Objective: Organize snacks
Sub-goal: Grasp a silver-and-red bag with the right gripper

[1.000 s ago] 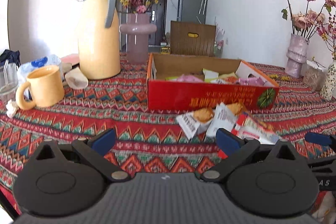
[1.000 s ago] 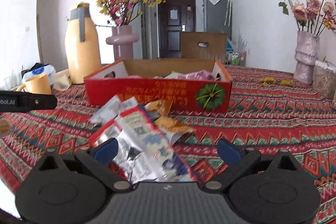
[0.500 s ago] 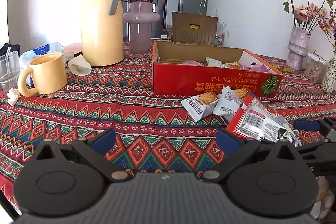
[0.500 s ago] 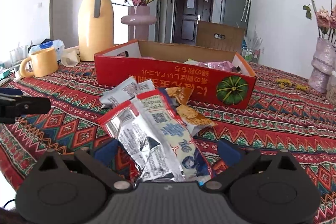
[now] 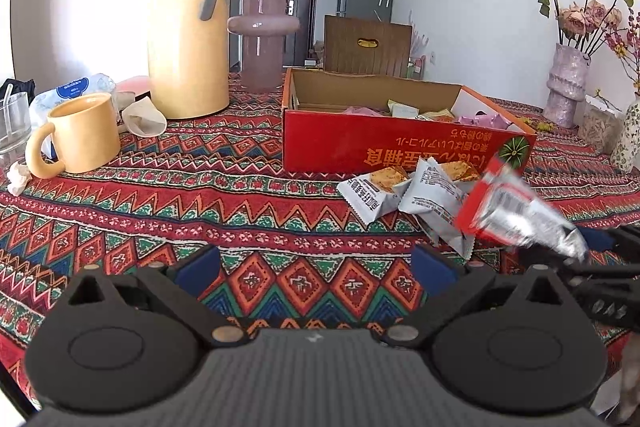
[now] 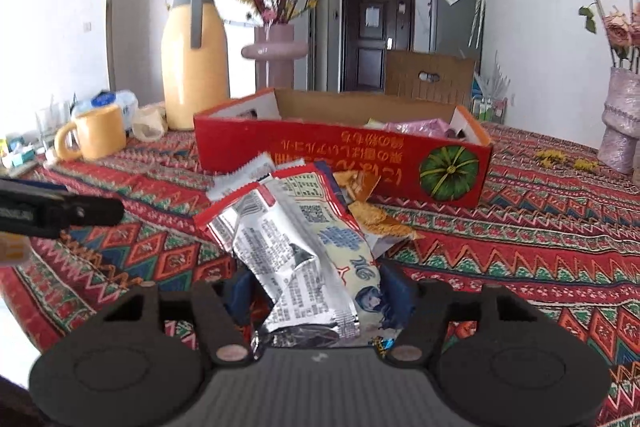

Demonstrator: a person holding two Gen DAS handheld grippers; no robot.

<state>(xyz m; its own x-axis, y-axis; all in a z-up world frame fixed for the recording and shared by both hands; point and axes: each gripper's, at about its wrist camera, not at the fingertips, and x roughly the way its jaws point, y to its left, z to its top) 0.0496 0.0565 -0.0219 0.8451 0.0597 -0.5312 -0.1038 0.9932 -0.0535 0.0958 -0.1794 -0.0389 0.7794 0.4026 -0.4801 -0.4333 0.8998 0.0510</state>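
Two loose packets [image 5: 404,193] (crumpled) before box [image 5: 400,151]

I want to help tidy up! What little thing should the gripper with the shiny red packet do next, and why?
Probably finish squeezing: the right gripper is closing around the shiny red packet, which sticks up between its fingers. Then it could carry it to the red box, where other snacks already lie.

Both wrist cameras look forward and slightly down, low over the counter [image 5: 200,195]. Both views share the red box [image 5: 384,147] ahead; the right camera sits closer to it.
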